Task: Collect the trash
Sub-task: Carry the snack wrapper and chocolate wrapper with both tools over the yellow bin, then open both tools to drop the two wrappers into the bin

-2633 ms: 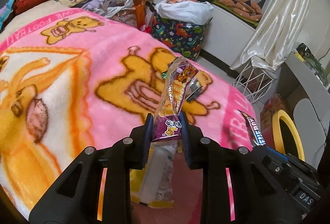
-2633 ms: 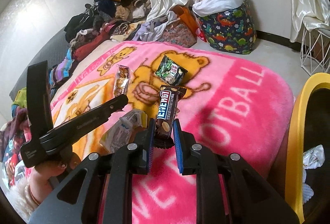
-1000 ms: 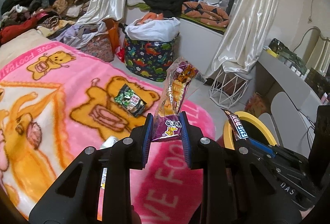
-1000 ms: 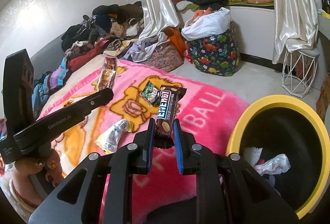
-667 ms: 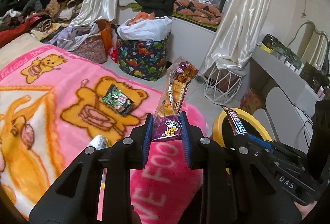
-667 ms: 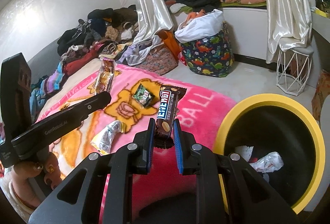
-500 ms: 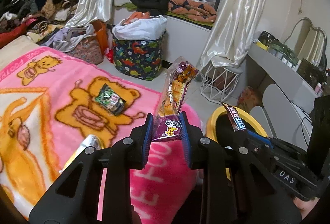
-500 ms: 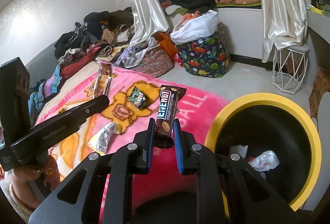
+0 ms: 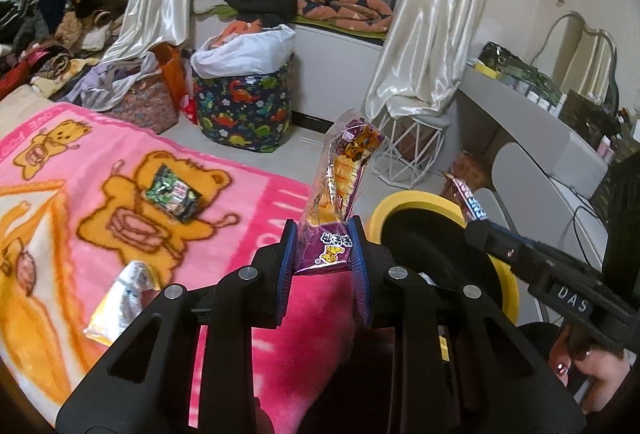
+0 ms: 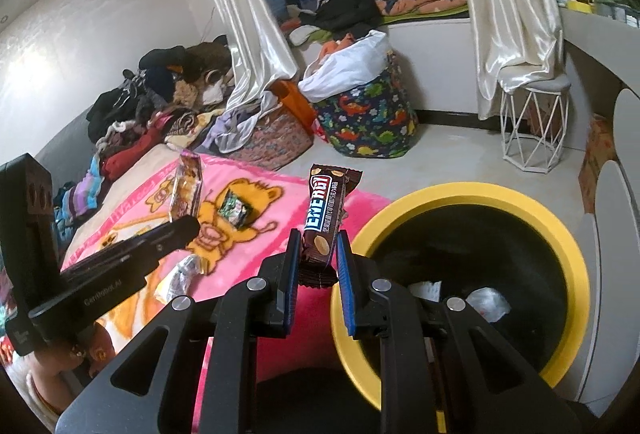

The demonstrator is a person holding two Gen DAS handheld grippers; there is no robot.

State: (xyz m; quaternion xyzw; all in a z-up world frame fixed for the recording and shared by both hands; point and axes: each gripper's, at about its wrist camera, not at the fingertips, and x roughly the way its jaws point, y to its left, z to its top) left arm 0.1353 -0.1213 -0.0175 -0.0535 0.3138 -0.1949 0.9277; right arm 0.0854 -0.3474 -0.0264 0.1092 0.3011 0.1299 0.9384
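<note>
Left wrist: left gripper (image 9: 322,254) jaws clamp tall purple-orange snack wrapper (image 9: 340,190) above pink bear-print blanket's (image 9: 100,170) bin-side edge | Right wrist: right gripper (image 10: 318,262) jaws pinch brown chocolate-bar wrapper (image 10: 325,218) beside round yellow-rimmed black bin (image 10: 472,194) | Step: carrying; next, likely release over bin.

Glossy crinkled foil snack wrapper (image 9: 340,190), fuzzy fleece blanket (image 9: 80,194), smooth yellow plastic bin rim (image 10: 460,194), satiny curtains (image 9: 424,14)

Both grippers, left (image 9: 322,252) and right (image 10: 319,256), have fingers clamped.
</note>
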